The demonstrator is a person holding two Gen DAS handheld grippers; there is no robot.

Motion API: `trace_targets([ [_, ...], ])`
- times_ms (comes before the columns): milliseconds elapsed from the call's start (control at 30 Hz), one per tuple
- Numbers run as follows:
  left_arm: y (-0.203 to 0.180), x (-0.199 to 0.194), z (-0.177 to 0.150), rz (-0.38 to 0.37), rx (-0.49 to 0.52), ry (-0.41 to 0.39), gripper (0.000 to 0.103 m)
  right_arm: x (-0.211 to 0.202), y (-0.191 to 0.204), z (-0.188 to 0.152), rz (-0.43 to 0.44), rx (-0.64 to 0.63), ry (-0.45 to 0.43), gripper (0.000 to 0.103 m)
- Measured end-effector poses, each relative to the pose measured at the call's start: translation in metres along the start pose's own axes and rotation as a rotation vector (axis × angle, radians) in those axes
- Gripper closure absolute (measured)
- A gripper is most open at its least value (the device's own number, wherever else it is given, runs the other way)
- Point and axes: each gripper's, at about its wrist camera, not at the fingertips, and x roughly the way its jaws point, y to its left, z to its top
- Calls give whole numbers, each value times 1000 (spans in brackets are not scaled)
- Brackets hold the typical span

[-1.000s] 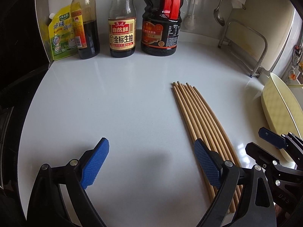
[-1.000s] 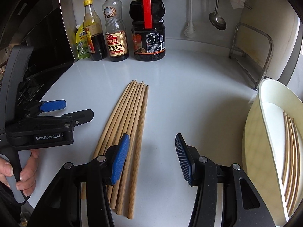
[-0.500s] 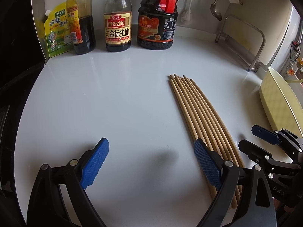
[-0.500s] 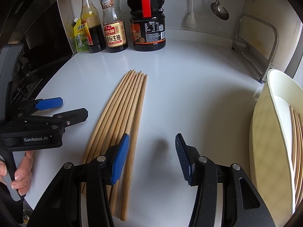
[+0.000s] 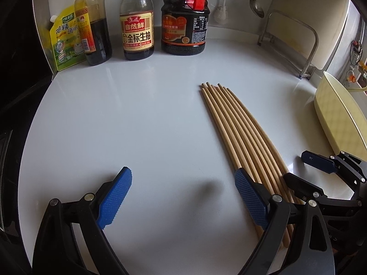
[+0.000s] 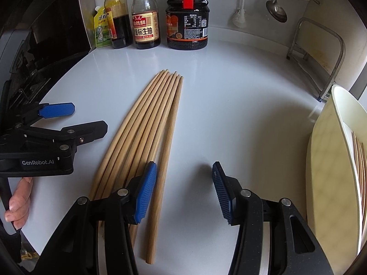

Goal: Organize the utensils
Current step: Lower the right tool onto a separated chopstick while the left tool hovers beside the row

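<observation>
Several wooden chopsticks (image 5: 238, 133) lie side by side on the white counter (image 5: 128, 123); they also show in the right wrist view (image 6: 151, 123). My left gripper (image 5: 183, 197) is open and empty, its right finger beside the bundle's near end. My right gripper (image 6: 183, 188) is open and empty, low over the counter, its left finger over the rightmost chopsticks. A cream tray (image 6: 325, 155) at the right holds several chopsticks (image 6: 359, 160). Each gripper shows in the other's view: the right one (image 5: 321, 174), the left one (image 6: 57, 123).
Three sauce bottles (image 5: 137, 23) and a yellow pouch (image 5: 64, 39) stand along the back wall. A metal rack (image 6: 321, 52) stands at the back right, a ladle (image 6: 276, 6) hangs above. A dark stove edge (image 6: 34, 45) lies to the left.
Both grippers have dropped lower and drawn back a little toward the chopsticks' near ends. The right gripper's left finger now overlaps the bundle's right side. Both stay open.
</observation>
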Motion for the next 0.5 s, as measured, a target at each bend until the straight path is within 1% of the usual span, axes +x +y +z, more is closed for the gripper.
trace_targets([
  [267,-4,2,-4,13,29,14,13,0,-9,1,-20,23,-8,54],
  [500,-6,2,-6,-7,37,22,13,0,-20,1,-28,44,-11,54],
])
